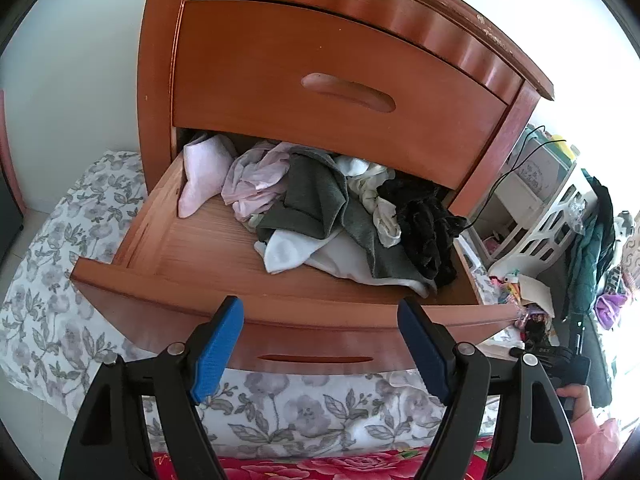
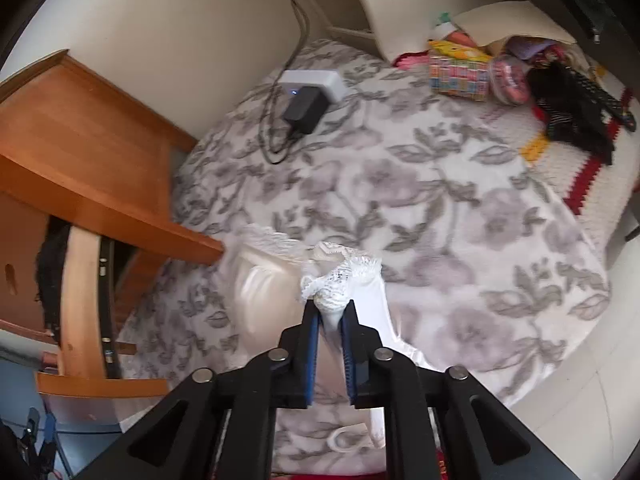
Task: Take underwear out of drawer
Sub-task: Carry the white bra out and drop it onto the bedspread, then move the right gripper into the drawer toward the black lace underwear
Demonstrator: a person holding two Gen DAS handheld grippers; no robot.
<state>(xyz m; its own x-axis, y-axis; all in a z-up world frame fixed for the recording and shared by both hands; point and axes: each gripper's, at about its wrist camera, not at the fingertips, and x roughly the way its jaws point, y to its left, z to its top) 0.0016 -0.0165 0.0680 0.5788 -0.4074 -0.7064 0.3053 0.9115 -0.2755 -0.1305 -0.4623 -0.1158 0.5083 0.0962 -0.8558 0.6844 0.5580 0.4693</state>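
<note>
The lower drawer (image 1: 180,248) of a wooden nightstand (image 1: 320,80) is pulled out. It holds a jumble of clothes: pale pink pieces (image 1: 256,180), a grey garment (image 1: 316,200), white pieces (image 1: 288,254) and black lace (image 1: 428,224). My left gripper (image 1: 320,306) hovers in front of the drawer's front panel, open wide, with nothing between its blue pads. In the right wrist view, my right gripper (image 2: 331,310) points down at the bed. A white, lace-trimmed pair of underwear (image 2: 340,276) is pinched between its narrow-set pads, and the satin part spreads to the left over the cover.
A grey-flowered bedspread (image 2: 440,200) covers the bed beside the nightstand (image 2: 80,140). A power strip with a black adapter (image 2: 308,92) and cable lies near the wall. A colourful box (image 2: 460,76), a black garment (image 2: 572,116) and a white chair sit at the far right. A hand (image 1: 576,396) shows low right.
</note>
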